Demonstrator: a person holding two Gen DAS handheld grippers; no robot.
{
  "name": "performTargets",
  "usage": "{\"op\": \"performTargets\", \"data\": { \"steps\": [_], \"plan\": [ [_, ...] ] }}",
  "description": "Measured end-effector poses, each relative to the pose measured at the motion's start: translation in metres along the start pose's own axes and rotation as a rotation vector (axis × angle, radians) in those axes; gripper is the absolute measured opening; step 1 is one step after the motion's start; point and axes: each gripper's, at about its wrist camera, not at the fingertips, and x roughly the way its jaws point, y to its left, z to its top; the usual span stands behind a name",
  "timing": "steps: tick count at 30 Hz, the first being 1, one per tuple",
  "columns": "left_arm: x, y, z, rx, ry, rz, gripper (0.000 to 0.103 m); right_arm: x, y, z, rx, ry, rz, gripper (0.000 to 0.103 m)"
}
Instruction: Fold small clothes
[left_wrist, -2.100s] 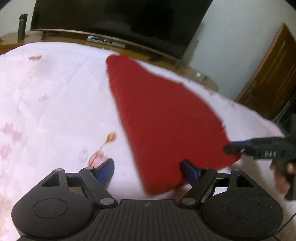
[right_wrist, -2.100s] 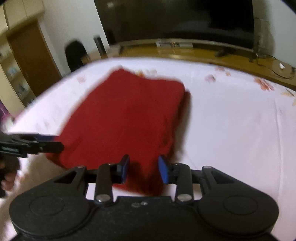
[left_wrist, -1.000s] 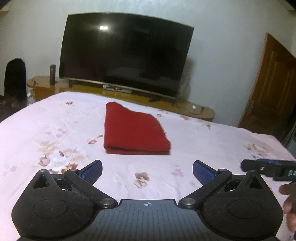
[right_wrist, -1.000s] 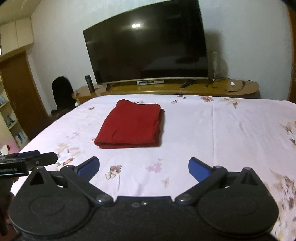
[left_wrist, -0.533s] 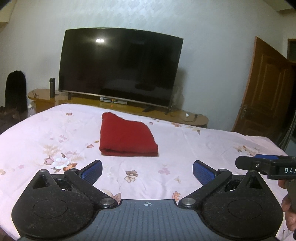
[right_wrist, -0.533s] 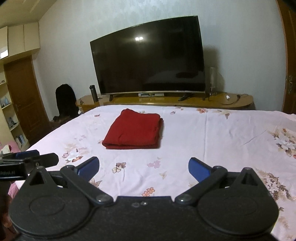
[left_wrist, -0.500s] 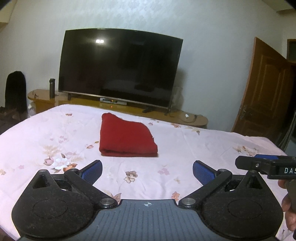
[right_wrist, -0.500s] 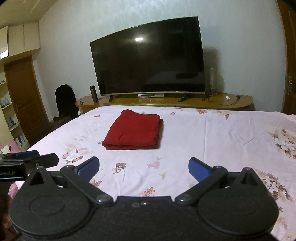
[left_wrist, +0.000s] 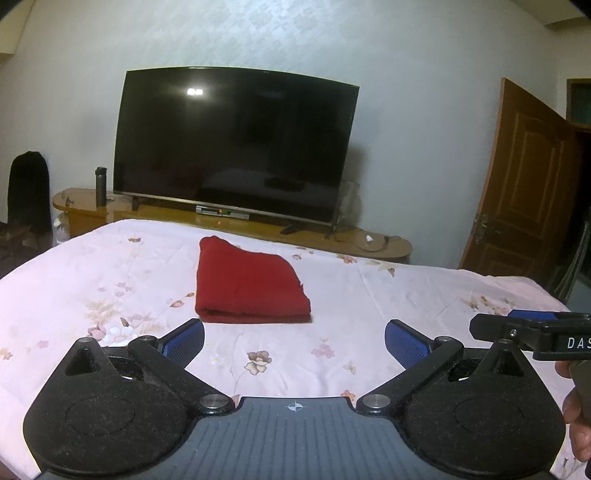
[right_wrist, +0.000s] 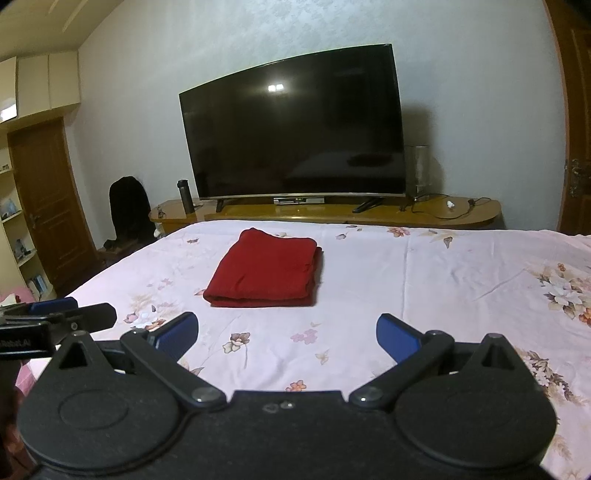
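**Red cloth lies folded ahead of both empty grippers**

The red cloth (left_wrist: 248, 286) rests on the flowered bedsheet (left_wrist: 388, 295) as a neat, flat rectangle of several layers, straight ahead of the left gripper (left_wrist: 294, 341) and a little left of centre ahead of the right gripper (right_wrist: 287, 334). It is well apart from both. Each gripper has its blue pads spread wide with nothing between them.

The cloth looks soft, light and limp. It should drape and slide over itself when lifted, so a one-point pinch would likely let the layers fall open. If another fold is wanted, the safest hold is probably at the two near corners, one per gripper, catching every layer of the thick folded edge that faces the grippers. Judging by its tidy shape, the folding may already be done.

The left wrist view shows the cloth's right side as a slanted edge with a small tuft near the corner, and a hand (left_wrist: 576, 417) holding the right gripper's handle at the far right. The right wrist view instead shows the stacked layers along the cloth's right side, the left gripper's tip at its left edge, and shelves (right_wrist: 14, 236) beyond.
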Motion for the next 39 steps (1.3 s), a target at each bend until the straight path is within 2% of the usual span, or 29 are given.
{"op": "performTargets", "data": {
  "steps": [39],
  "plan": [
    [0.0019,-0.0050,0.0032,0.008,-0.013,-0.004,0.103,-0.0036,-0.0029,0.0044,-0.001,-0.007,-0.003,0.102]
  ]
}}
